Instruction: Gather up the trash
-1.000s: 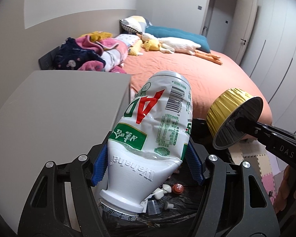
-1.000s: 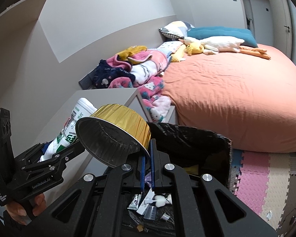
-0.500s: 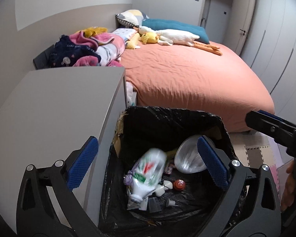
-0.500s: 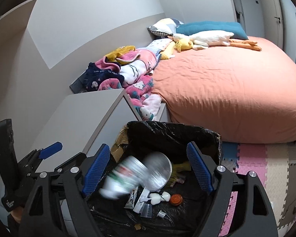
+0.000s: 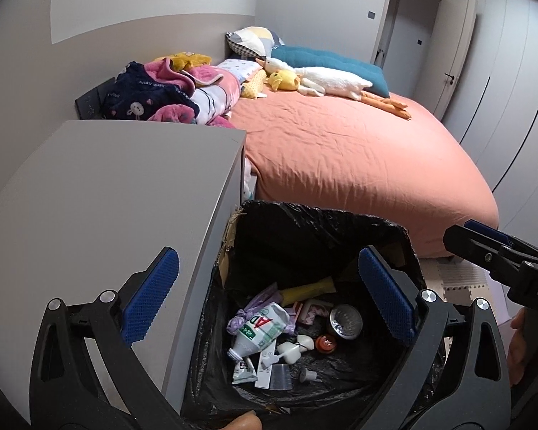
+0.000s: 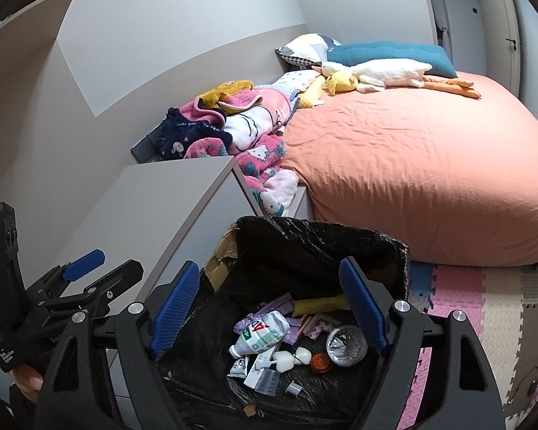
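Left wrist view: left gripper [image 5: 265, 294] spread wide, empty, over one black-lined bin [image 5: 326, 218]. Inside lie one crushed white bottle [image 5: 260, 331], then one foil cup [image 5: 344, 322]. Right gripper [image 6: 269, 304] likewise spread, empty.

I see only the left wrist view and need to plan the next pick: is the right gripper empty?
Observer: Yes. In the right wrist view the right gripper is wide open over the bin, with nothing between its pads.
Operator: What is on the floor to the right of the bin?
Observer: A foam mat of pink, cream and brown tiles runs well past the bin. I cannot tell whether small scraps lie on it.
Operator: And past the cabinet's far edge?
Observer: A pink blanket hangs down between the cabinet and the bed.
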The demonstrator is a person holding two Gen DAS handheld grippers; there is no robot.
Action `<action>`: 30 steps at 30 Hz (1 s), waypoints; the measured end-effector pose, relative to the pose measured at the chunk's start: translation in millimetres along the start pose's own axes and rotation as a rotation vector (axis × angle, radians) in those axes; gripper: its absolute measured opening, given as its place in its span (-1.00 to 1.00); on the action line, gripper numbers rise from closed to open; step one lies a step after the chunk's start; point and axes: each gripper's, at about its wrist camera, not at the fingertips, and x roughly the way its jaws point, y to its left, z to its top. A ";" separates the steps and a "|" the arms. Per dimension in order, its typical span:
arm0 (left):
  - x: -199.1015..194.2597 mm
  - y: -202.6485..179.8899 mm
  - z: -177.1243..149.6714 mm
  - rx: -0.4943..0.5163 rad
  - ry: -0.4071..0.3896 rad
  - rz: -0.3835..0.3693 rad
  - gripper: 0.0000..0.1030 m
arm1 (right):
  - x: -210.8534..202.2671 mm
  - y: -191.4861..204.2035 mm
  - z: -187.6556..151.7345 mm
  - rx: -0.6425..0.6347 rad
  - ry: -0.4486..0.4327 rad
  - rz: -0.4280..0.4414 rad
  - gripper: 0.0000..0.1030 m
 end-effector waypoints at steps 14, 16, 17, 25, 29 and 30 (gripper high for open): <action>-4.6 -2.3 0.4 0.019 -0.012 0.001 0.88 | -1.6 3.4 -1.4 -0.009 -0.004 -0.002 0.57; -4.9 -2.7 0.3 0.019 -0.013 0.004 0.88 | -1.7 3.7 -1.5 -0.010 -0.004 -0.001 0.57; -5.1 -2.7 0.3 0.019 -0.014 0.005 0.88 | -1.7 3.6 -1.5 -0.010 -0.004 -0.002 0.57; -7.9 -1.8 0.8 0.028 -0.024 0.016 0.88 | -1.7 4.4 -1.8 -0.012 -0.004 -0.001 0.57; -8.0 -1.7 1.0 0.029 -0.024 0.014 0.88 | -1.9 4.4 -2.0 -0.009 -0.004 -0.003 0.57; -8.1 -1.1 1.0 0.028 -0.022 0.012 0.88 | -2.1 4.4 -1.9 -0.009 -0.005 -0.003 0.57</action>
